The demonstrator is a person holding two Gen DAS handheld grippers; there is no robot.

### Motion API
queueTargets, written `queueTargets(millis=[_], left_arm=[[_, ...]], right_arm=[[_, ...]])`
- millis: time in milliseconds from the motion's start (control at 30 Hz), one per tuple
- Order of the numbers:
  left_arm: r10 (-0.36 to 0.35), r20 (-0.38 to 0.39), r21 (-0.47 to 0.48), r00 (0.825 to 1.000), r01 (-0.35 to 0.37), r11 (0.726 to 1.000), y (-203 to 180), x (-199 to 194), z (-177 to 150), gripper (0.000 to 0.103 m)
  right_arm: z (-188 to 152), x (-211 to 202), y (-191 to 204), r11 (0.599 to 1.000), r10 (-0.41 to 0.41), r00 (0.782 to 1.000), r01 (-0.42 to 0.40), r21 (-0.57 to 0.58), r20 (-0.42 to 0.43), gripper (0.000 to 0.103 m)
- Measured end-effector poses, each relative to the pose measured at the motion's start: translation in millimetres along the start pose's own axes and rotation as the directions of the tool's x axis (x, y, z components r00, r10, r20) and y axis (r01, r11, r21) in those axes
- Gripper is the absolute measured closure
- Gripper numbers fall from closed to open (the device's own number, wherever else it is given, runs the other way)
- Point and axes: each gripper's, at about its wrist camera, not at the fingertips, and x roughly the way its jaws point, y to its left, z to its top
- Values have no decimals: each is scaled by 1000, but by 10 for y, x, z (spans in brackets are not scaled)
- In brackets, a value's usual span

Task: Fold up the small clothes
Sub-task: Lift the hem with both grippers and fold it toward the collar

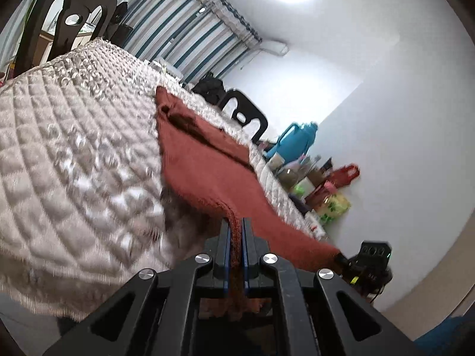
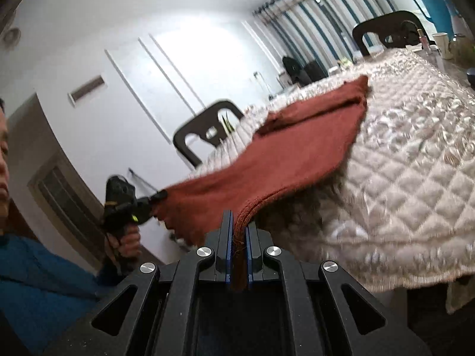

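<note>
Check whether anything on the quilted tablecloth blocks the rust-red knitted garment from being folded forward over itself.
Nothing visible does. The left gripper and right gripper are each shut on a near corner of the rust-red knitted garment, whose far part lies on the cream quilted tablecloth. The cloth around it is bare; the clutter sits off to the side.

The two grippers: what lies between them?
In the right wrist view, the near edge of the rust-red knitted garment hangs stretched from the left gripper to the right gripper, lifted off the quilted table cover. Nothing else lies between them.
</note>
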Motion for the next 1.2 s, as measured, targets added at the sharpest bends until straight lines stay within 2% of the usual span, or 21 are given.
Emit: queueTargets(millis=[267,367,533,667,733,800,867,933,1033,1133,1200], left_arm=[[14,65,-103,998,-7,995,207,238,494,95],[37,55,-141,998,-29,990,284,396,628,95],[95,2,-222,996,-92,971,482,772,860,95],[155,-68,-311,986,-168,935,719,1122,1053,95],[180,-102,-354,978,-205,912,831,1261,1104,95],[177,-141,-407,974,-220,887,933,1388,1135,95],[163,-155,-410,974,-214,887,942,1445,1145,95],[149,-166,-397,975,-204,895,909,1448,1130,89],[121,-194,-387,974,-189,903,877,1458,1063,82],[98,-222,-380,970,-178,908,891,1529,1035,82],[96,-207,-398,974,-174,901,929,1562,1084,82]], right_arm=[[428,146,-209,995,30,993,-40,87,114,96],[589,209,-334,990,24,990,-44,137,141,96],[820,375,-715,958,-11,988,-34,285,152,96],[1012,596,-1086,915,-61,991,8,403,119,96],[1088,731,-1305,877,-100,991,47,479,85,96],[1119,855,-1497,836,-123,991,73,544,57,95],[1122,976,-1631,800,-135,991,103,591,10,94],[1125,1046,-1635,807,-120,992,115,580,-30,89],[1138,1115,-1545,852,-82,993,115,512,-86,82],[1186,1182,-1538,882,-53,992,98,461,-111,82],[1244,1205,-1566,888,-37,994,78,453,-98,82]])
